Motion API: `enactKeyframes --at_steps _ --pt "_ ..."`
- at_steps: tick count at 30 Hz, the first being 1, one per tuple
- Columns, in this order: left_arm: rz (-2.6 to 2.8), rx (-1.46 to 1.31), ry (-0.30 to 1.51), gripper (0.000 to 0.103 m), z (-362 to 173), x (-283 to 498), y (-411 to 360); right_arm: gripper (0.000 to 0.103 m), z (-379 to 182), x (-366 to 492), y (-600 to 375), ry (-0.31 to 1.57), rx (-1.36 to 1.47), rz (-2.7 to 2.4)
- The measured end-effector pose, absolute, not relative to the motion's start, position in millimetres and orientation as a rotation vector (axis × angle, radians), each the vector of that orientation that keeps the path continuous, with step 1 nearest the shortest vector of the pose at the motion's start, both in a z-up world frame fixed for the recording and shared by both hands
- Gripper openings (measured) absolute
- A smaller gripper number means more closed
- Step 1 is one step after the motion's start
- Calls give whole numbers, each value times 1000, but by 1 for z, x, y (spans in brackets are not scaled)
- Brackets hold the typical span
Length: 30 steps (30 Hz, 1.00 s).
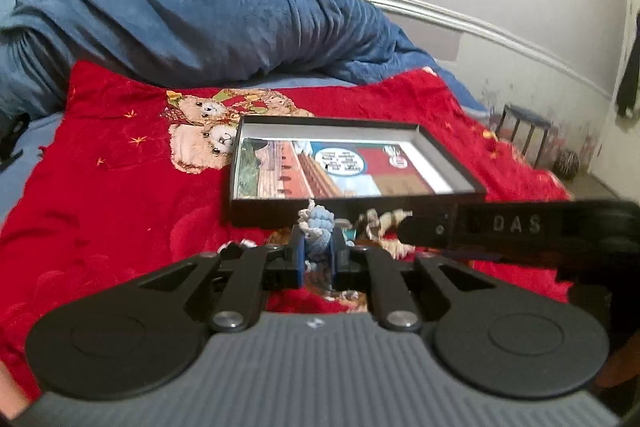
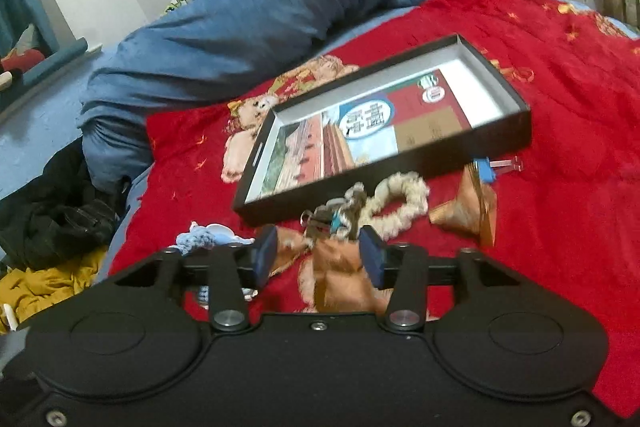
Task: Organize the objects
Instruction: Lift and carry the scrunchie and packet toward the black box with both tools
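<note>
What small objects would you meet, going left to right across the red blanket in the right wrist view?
Pale blue crocheted toy → bunch of keys → cream fluffy fabric loop → brown folded paper piece → blue binder clip.

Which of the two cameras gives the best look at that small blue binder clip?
The right wrist view: the blue binder clip lies in plain sight on the red blanket, just beside the black box. In the left wrist view I cannot make it out.
</note>
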<state>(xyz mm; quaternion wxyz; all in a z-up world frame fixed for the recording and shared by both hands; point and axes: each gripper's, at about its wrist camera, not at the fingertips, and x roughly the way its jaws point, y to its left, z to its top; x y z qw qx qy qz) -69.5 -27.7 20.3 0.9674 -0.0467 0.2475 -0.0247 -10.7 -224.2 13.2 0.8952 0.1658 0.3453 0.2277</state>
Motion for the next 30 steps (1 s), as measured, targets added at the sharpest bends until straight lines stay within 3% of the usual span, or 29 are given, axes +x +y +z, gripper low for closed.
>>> enactKeyframes --at_steps 3,13,18,23,30 --pt "-33 -77 514 15 16 -76 -29 52 12 -13 -217 746 305 452" --pt "2 -77 555 15 3 -66 -31 50 -26 18 -214 984 328 319" --pt "1 -79 559 15 2 -63 -32 50 -32 23 -204 1017 277 308" --pt "42 -55 574 15 -2 -61 -33 35 -29 21 -194 987 220 293" --pt "25 -57 571 15 3 -62 -34 30 -21 18 -200 943 267 297"
